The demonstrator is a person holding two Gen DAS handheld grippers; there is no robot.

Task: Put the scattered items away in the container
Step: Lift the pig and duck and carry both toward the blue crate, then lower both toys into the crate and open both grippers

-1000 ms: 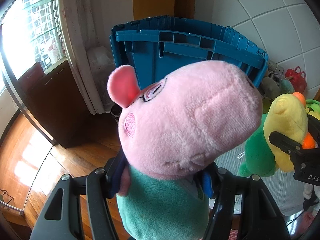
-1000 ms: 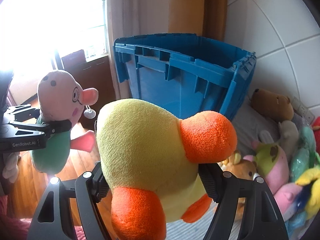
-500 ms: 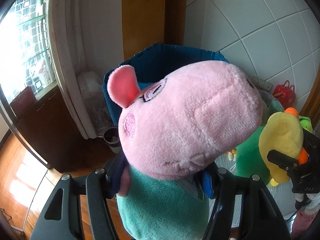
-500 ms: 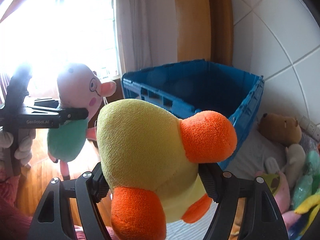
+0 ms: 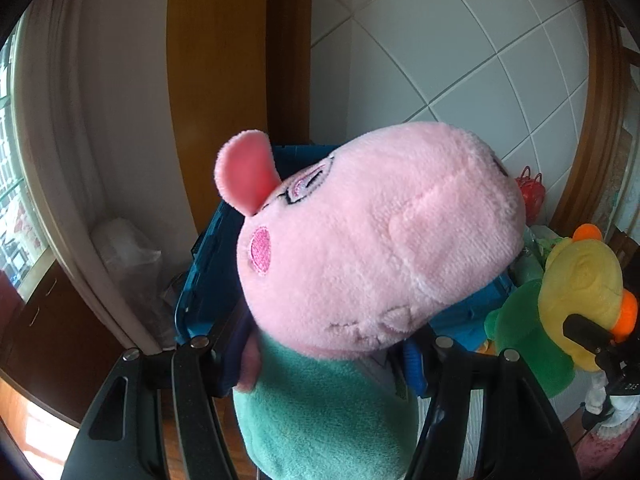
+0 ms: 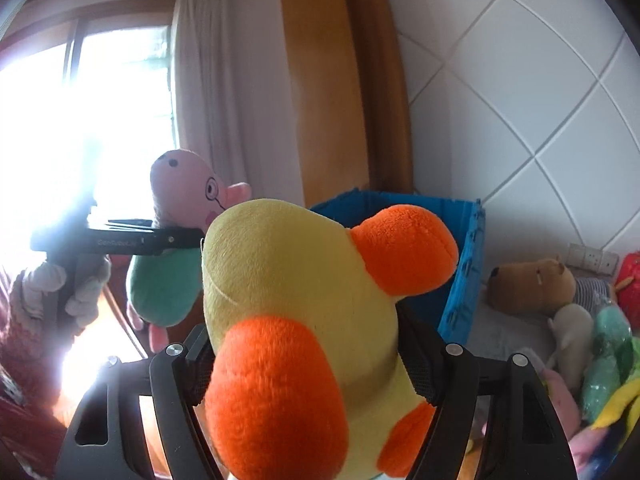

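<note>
My left gripper (image 5: 324, 354) is shut on a pink pig plush (image 5: 372, 248) with a green body, held up in front of the blue crate (image 5: 200, 276). The pig plush also shows in the right wrist view (image 6: 184, 200), with the left gripper (image 6: 160, 238) clamped at its neck. My right gripper (image 6: 304, 364) is shut on a yellow plush with orange parts (image 6: 304, 304), held near the blue crate (image 6: 464, 276). That plush shows in the left wrist view (image 5: 576, 280) at the right, above a green body. The crate's inside is mostly hidden.
Several plush toys lie at the right: a brown bear (image 6: 532, 284), a white one (image 6: 572, 328) and green ones (image 6: 608, 360). A white tiled wall (image 6: 520, 100) stands behind the crate. A curtain (image 6: 200, 92), a window and a wooden post (image 5: 216, 80) stand at the left.
Both grippers have risen with their plush toys. The crate has dropped lower in both views and its open top has come into sight.
</note>
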